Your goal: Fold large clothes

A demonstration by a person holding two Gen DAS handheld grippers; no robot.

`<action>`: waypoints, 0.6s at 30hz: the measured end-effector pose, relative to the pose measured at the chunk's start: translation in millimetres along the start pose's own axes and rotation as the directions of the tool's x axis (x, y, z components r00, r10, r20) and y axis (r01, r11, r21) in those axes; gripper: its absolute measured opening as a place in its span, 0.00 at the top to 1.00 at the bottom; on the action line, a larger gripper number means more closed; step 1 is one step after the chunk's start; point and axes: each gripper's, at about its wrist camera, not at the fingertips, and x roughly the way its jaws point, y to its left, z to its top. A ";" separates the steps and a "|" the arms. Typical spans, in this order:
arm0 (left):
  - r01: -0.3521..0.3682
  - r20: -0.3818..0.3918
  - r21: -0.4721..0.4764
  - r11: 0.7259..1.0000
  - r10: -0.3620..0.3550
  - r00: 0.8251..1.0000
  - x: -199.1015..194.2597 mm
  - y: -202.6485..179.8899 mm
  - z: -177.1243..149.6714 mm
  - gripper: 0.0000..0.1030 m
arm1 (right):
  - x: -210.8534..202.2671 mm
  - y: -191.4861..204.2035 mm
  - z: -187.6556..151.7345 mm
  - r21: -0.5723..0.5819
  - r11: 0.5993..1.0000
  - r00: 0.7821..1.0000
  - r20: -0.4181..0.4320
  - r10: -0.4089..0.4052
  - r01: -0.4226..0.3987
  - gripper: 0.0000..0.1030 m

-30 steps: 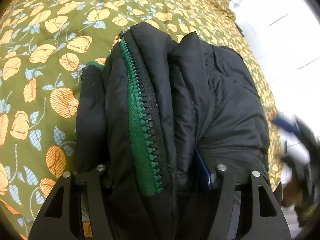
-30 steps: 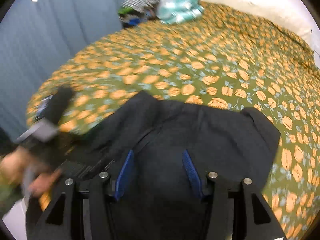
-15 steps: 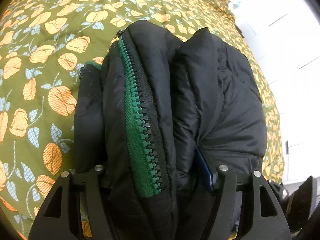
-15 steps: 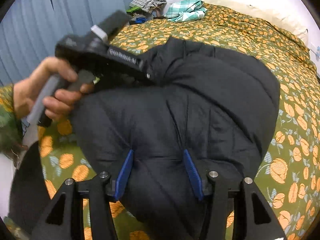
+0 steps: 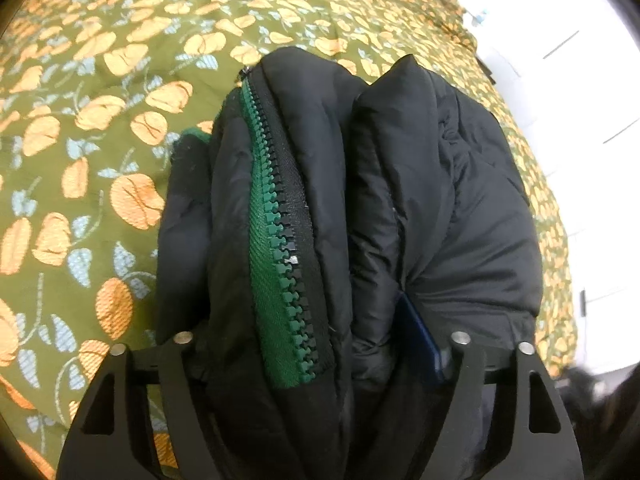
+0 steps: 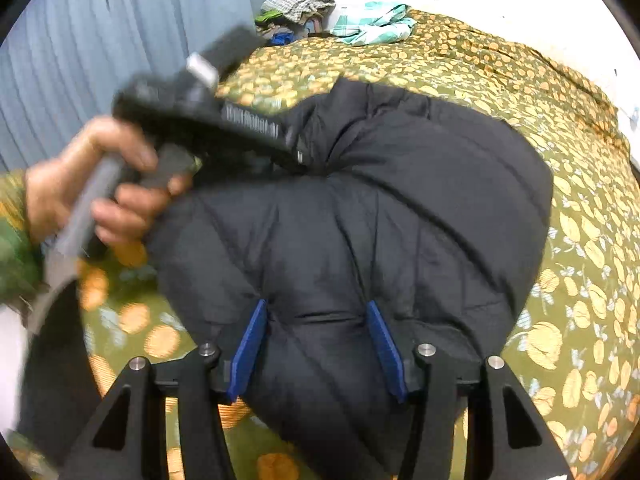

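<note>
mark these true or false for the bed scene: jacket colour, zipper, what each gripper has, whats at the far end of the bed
1. The jacket is black. True.
2. Its zipper has red tape. False: the tape is green.
3. The right gripper has jacket fabric bunched between its blue pads. True.
4. The left gripper holds nothing. False: thick folds of jacket fill its jaws, which have just been opening.
5. The bedspread is plain white. False: olive with orange print.
6. Loose clothes lie at the bed's far end. True.
</note>
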 end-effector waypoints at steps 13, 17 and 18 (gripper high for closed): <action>0.074 0.109 0.009 0.997 -0.075 0.991 -80.2 11.2 6.8 0.06 | 40.9 -20.6 27.9 0.067 0.996 0.999 0.012 0.050 -0.051 0.39; 0.171 0.077 -0.061 0.983 -0.166 0.983 -88.2 54.9 16.6 0.04 | 42.4 -21.3 28.2 0.059 0.997 0.999 0.010 0.048 -0.048 0.39; 0.184 0.047 -0.074 0.980 -0.181 0.982 -81.0 62.0 16.2 0.04 | 41.7 -22.3 27.7 0.056 0.997 0.999 0.010 0.044 -0.044 0.38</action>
